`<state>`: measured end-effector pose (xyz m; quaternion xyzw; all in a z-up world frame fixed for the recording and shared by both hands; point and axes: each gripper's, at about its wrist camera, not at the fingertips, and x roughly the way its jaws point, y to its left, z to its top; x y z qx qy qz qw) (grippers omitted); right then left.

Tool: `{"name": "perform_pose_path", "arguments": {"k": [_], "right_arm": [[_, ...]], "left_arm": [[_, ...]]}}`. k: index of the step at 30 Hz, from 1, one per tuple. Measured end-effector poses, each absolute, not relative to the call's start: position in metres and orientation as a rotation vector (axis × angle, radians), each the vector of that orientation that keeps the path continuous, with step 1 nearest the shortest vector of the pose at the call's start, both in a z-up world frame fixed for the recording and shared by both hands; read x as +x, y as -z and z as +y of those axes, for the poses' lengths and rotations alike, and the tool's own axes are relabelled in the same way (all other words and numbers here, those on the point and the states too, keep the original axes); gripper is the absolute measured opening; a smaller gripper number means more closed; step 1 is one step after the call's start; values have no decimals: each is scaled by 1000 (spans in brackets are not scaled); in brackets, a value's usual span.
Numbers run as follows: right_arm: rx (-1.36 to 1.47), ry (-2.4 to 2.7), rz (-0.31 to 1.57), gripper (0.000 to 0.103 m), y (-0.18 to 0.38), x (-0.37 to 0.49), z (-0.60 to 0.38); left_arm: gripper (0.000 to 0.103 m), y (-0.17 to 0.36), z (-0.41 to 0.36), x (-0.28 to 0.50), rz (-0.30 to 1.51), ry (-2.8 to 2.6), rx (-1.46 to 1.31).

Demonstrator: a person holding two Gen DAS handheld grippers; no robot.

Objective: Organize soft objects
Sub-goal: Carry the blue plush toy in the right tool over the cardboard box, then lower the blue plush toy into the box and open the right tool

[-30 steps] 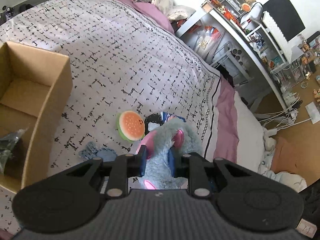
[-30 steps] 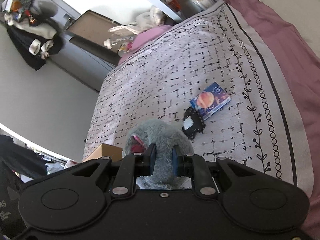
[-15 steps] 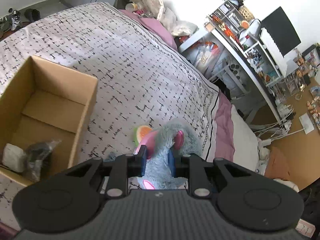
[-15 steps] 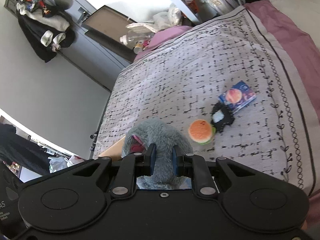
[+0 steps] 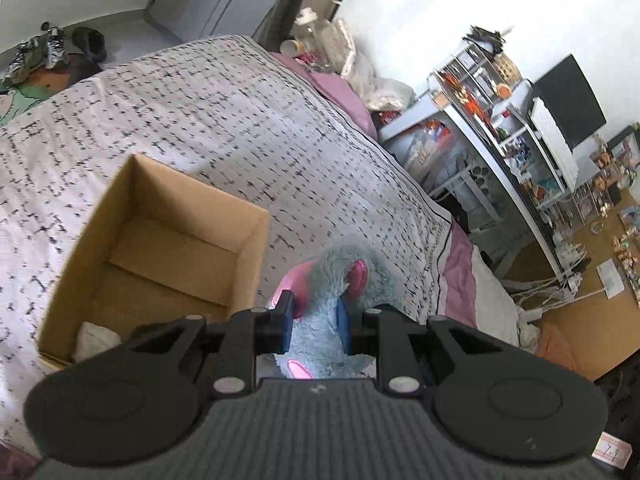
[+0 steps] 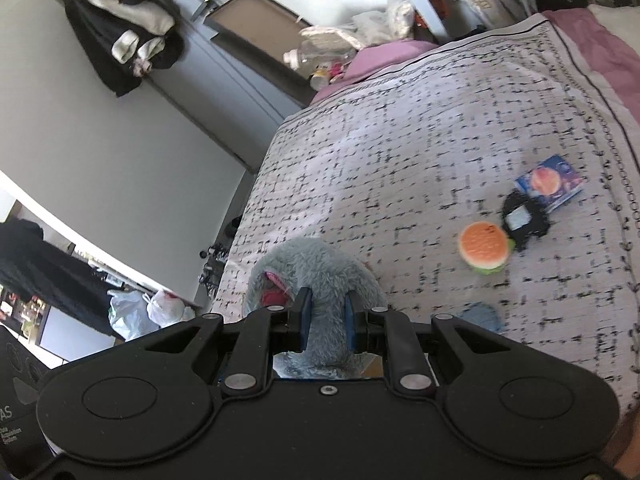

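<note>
A fluffy grey-blue plush toy (image 5: 320,320) with pink ears is held above the bed by both grippers. My left gripper (image 5: 316,320) is shut on it. My right gripper (image 6: 325,318) is shut on the same plush toy (image 6: 316,276). An open cardboard box (image 5: 160,248) stands on the patterned bedspread, just left of the toy, with a white item (image 5: 94,340) and a dark item inside. A plush hamburger (image 6: 484,248), a black pouch (image 6: 522,220), a blue box (image 6: 550,184) and a small blue soft item (image 6: 480,318) lie on the bed.
The bedspread (image 5: 200,112) has a pink edge on the right. A cluttered desk and shelves (image 5: 500,112) stand beyond the bed. Bottles and bags (image 6: 332,44) sit at the bed's far end. Shoes (image 5: 52,48) lie on the floor.
Both grippers have lifted the plush toy higher and carried it left, toward the cardboard box. The box now lies nearer the middle of the left wrist view.
</note>
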<state>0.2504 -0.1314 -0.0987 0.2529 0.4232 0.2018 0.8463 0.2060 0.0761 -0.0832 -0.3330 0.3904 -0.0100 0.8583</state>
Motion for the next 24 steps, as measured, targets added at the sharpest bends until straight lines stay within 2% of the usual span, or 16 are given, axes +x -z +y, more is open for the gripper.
{"name": "perform_pose_path", "arguments": {"k": [24], "right_arm": [[465, -477, 987, 18, 129, 256, -24]], "left_arm": [[22, 121, 181, 194, 825, -102, -792]]}}
